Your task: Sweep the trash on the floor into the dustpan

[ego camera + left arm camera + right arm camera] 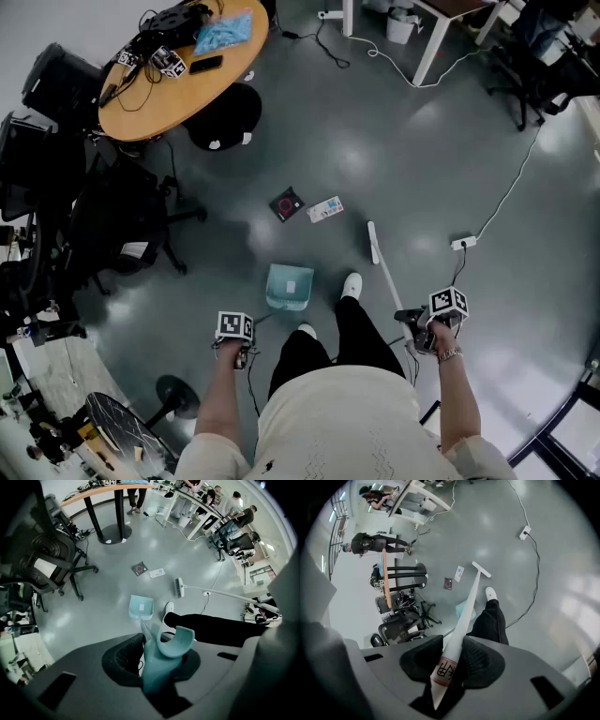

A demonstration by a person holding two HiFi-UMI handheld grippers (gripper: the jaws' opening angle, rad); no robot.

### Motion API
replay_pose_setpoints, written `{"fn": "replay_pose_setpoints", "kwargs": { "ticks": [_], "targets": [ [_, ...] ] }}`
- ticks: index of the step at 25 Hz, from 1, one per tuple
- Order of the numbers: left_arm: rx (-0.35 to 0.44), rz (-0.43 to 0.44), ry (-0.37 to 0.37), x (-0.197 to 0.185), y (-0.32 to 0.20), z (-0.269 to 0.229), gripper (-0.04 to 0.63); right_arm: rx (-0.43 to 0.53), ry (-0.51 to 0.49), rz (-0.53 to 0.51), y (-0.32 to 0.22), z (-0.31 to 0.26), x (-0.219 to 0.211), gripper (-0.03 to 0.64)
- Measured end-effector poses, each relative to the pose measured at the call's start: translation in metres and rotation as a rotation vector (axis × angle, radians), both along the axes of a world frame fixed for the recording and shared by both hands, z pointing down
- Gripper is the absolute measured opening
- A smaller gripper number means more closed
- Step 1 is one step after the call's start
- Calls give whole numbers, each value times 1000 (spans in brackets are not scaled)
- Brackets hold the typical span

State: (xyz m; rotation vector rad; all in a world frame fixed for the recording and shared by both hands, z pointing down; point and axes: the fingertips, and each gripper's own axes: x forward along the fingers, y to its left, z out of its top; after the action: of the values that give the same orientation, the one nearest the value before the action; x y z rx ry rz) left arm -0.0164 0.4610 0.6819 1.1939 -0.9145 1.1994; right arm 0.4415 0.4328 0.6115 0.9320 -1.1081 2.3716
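- Teal dustpan (289, 286): on the grey floor (422, 169) by the person's shoes (352, 284); handle clamped in left gripper (157, 657).
- White broom (373, 242): handle clamped in right gripper (450, 662); head on floor right of dustpan.
- Trash: dark packet (287, 203) and white packet (325, 209), side by side beyond dustpan.

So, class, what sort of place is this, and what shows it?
Probably an office or lab workspace: a round wooden table, a wheeled office chair, and a power strip on the floor.
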Motion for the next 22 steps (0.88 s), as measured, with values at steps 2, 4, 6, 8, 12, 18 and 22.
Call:
{"fn": "replay_pose_setpoints", "kwargs": {
  "ticks": [2, 4, 6, 8, 12, 18, 22],
  "targets": [
    [11, 24, -8, 9, -39, 3, 92, 22, -10, -23, -38, 5, 10, 124],
    [20, 48, -14, 17, -72, 5, 92, 39, -4, -52, -68, 7, 17, 124],
    [26, 69, -12, 24, -95, 7, 92, 48, 15, -81, -91, 6, 24, 124],
    [33, 83, -6, 30, -113, 9, 92, 57, 35, -95, -115, 3, 30, 124],
    [54, 123, 26, 35, -153, 20, 92, 80, 92, -106, -165, 6, 40, 124],
    [42, 236, 68, 18, -197, 38, 92, 71, 171, -82, -216, 17, 20, 123],
    [31, 354, 67, 4, -229, 50, 92, 61, 202, -38, -236, 25, -4, 123]
  ]
}}
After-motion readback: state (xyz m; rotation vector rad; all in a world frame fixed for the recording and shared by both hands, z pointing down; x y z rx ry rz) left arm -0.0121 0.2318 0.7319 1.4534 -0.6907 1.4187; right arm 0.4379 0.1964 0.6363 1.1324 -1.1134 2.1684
